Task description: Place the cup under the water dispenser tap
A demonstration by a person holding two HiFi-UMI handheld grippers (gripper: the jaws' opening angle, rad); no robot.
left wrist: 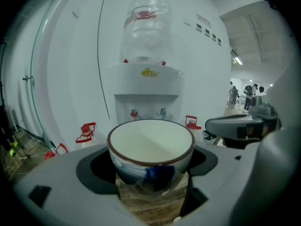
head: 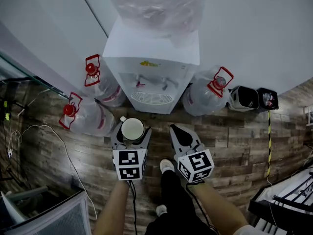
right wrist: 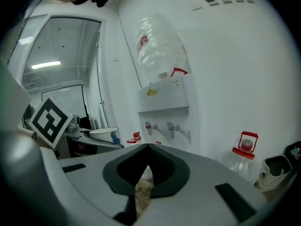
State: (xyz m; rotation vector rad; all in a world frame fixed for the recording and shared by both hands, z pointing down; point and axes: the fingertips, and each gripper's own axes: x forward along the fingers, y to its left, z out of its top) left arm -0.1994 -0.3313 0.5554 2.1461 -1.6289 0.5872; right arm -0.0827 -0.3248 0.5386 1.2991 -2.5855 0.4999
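Observation:
A white cup with a brown rim and blue pattern sits upright between the jaws of my left gripper, which is shut on it; the cup fills the middle of the left gripper view. The white water dispenser stands straight ahead against the wall, with a red tap and a blue tap over a drip grille. The cup is short of the taps. My right gripper hovers beside the left one, shut and empty; its tips meet in the right gripper view.
Water bottles with red handles lie on the wooden floor: two left of the dispenser, one right. Two small bins stand further right. Cables trail at left. The person's feet are below.

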